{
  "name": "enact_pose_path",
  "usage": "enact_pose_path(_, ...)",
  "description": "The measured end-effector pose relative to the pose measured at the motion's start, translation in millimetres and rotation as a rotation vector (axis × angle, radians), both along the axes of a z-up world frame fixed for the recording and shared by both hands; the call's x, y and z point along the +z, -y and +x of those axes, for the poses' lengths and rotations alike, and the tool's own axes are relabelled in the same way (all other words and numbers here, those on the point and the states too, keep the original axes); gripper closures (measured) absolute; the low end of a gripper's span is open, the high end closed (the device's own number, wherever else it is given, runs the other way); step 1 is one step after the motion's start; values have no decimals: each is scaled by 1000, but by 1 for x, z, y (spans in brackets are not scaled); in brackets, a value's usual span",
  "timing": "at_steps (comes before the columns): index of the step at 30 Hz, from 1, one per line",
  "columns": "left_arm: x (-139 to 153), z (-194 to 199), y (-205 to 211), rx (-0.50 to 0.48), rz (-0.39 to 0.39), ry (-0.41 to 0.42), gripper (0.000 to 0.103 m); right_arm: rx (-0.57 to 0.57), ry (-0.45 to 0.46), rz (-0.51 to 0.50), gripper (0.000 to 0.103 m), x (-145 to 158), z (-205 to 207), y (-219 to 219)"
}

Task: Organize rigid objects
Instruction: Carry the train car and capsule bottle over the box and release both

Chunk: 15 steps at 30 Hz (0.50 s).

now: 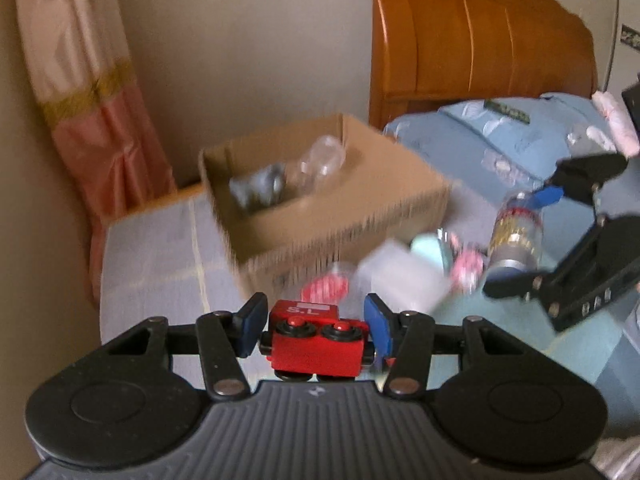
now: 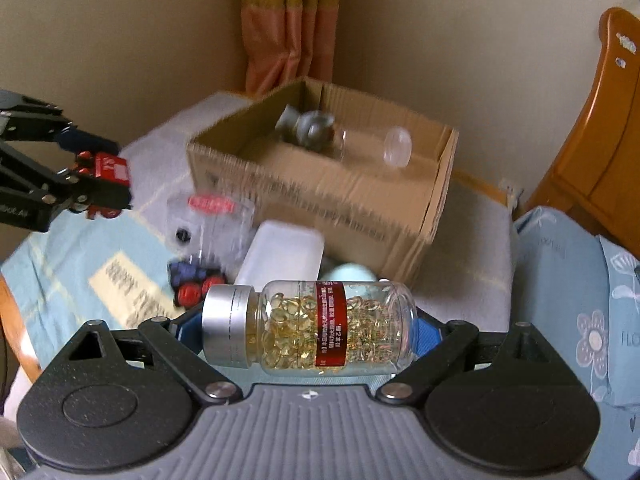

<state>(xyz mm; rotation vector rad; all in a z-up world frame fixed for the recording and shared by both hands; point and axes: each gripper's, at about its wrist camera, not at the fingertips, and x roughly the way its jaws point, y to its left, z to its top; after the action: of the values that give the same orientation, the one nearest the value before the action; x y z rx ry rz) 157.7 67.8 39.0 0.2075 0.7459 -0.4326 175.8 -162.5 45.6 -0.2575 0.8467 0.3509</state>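
Cardboard box (image 2: 320, 184) stands ahead of both my grippers, open side up. My right gripper (image 2: 304, 328) holds the capsule bottle (image 2: 308, 328) crosswise, long axis across the jaws. My left gripper (image 1: 316, 330) clamps a red toy train (image 1: 316, 340). Motion blur hides the box contents; perhaps a clear jar (image 2: 376, 146).

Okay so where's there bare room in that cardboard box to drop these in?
The open cardboard box has bare floor along its near wall. Its far side is crowded: a grey object and a clear plastic jar. In front, the white plastic container and packets crowd the cloth.
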Motion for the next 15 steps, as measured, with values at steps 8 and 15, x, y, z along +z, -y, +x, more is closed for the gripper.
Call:
enact_pose_path(8,16,64,27,32,-1,58,50,-18,32,-8,6,17,34,3)
enact_pose_path(15,-1,85,25,118,-32,51,5,-35,63,-1,6,30,62,4)
